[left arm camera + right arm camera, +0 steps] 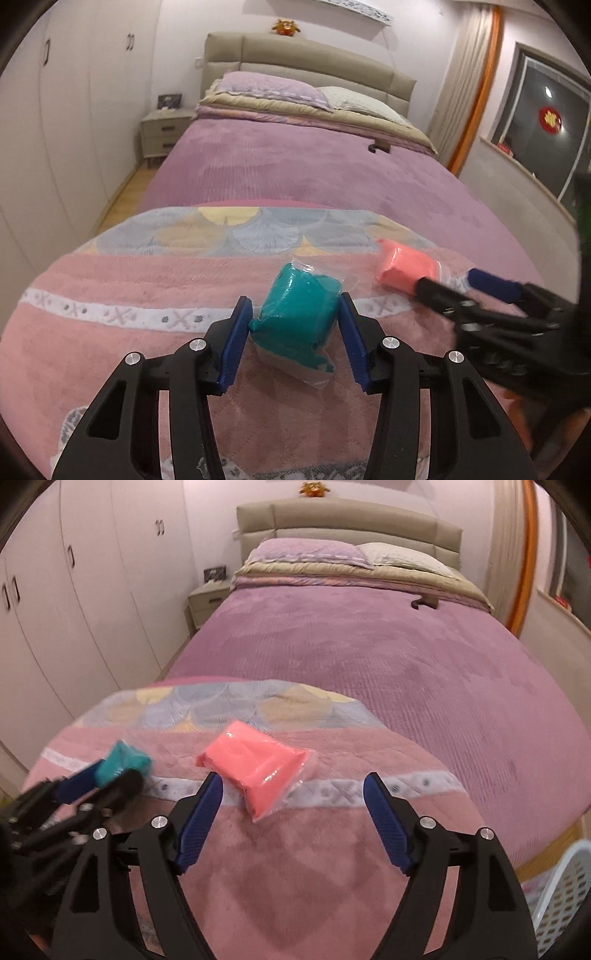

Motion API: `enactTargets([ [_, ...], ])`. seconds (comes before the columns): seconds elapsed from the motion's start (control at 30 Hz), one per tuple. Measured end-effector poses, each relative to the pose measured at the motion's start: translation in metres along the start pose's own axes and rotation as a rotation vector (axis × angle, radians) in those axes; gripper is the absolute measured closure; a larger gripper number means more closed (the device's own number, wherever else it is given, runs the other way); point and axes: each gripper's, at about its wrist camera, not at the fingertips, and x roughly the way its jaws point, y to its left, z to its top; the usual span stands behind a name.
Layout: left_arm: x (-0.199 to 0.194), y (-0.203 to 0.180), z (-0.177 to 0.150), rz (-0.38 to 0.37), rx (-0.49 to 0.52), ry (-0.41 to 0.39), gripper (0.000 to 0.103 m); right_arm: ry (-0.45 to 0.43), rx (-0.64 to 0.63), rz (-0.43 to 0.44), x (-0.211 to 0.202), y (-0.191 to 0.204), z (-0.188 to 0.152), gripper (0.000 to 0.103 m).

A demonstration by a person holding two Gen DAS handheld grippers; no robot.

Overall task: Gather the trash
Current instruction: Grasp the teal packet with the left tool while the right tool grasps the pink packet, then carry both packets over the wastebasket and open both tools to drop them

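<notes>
A teal packet in clear plastic (pixel 295 314) lies on the pink blanket (pixel 129 280) at the foot of the bed. My left gripper (pixel 295 314) has its two blue pads against the packet's sides, shut on it. It also shows in the right wrist view (pixel 123 764) with the left gripper (pixel 107 775) around it. A pink packet in clear plastic (pixel 255 768) lies on the blanket. My right gripper (pixel 293 794) is open, its fingers on either side of the packet's near end, not touching. In the left wrist view the right gripper (pixel 447 284) reaches the pink packet (pixel 406 267).
The bed (pixel 295 173) with a purple cover stretches ahead to pillows and a padded headboard. A small dark object (pixel 378 147) lies on the cover far right. A white perforated basket (pixel 565 893) stands at the lower right. Wardrobes (pixel 74 602) line the left wall.
</notes>
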Motion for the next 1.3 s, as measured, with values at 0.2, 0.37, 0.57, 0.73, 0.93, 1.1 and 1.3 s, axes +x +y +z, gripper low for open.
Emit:
enactTargets([
  [0.2, 0.006, 0.01, 0.002, -0.069, -0.06, 0.02, 0.057, 0.037, -0.001, -0.005, 0.022, 0.002, 0.015, 0.028],
  [0.37, 0.007, 0.008, 0.003, -0.06, -0.047, 0.022, 0.056, 0.04, 0.007, -0.005, 0.029, 0.005, 0.021, 0.028],
  [0.57, 0.008, 0.003, 0.001, -0.043, -0.025, 0.024, 0.056, -0.005, -0.025, -0.014, 0.021, 0.012, 0.014, 0.052],
  [0.73, 0.008, -0.002, 0.002, -0.02, -0.001, 0.02, 0.056, -0.016, -0.055, -0.054, 0.022, 0.018, 0.014, 0.055],
  [0.93, 0.008, -0.007, 0.0, -0.006, 0.014, 0.006, 0.056, -0.07, -0.028, -0.049, 0.013, 0.011, 0.012, 0.065],
  [1.1, 0.001, -0.012, -0.004, 0.022, 0.035, -0.019, 0.056, -0.105, 0.003, -0.078, -0.005, 0.006, 0.002, 0.065],
  [1.3, -0.025, -0.01, -0.015, -0.064, 0.01, 0.003, 0.056, -0.107, 0.063, -0.027, -0.042, -0.008, -0.033, 0.066],
])
